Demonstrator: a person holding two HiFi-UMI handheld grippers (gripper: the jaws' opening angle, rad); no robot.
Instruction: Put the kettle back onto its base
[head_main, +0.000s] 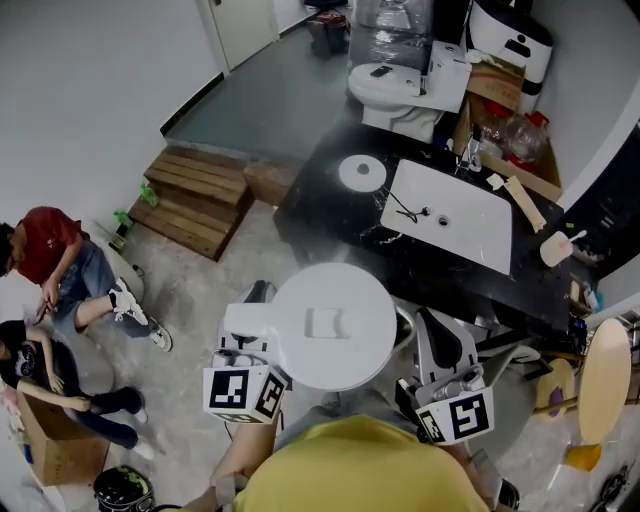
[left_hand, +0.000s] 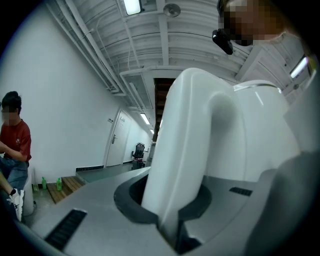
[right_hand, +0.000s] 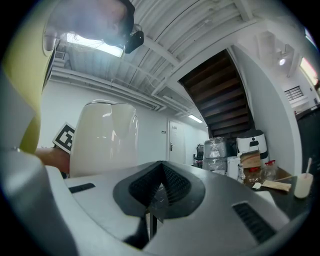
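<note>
The kettle (head_main: 335, 325) hangs in the air in front of the person, short of the black counter (head_main: 320, 215) and well apart from its base (head_main: 361, 172). The base is a round white disc lying on the counter just beside the sink (head_main: 495, 250).

The left gripper (left_hand: 175, 220) has its 2 jaws pinched on the kettle's handle (left_hand: 195, 150), low on the white loop, and it points level. The right gripper (right_hand: 150, 210) has its jaws pressed together with nothing between them. It rides beside the kettle's body, which fills the left of its own view, and I cannot tell whether it touches the shell.

The kettle looks like a stiff, smooth, glossy white shell, so it will not give under the pads but could slip on them. The handle is the right place to hold it: it is narrow enough for the jaws to close round, and curved, so the pads seat against it. Whether there is water inside cannot be seen, and a full kettle would be much heavier. With only 1 grip, off to the side, the body would probably want to swing or tip about the handle. The base looks thin and light and may slide on the counter if the kettle lands off centre, so a level, straight-down set seems wise.
</note>
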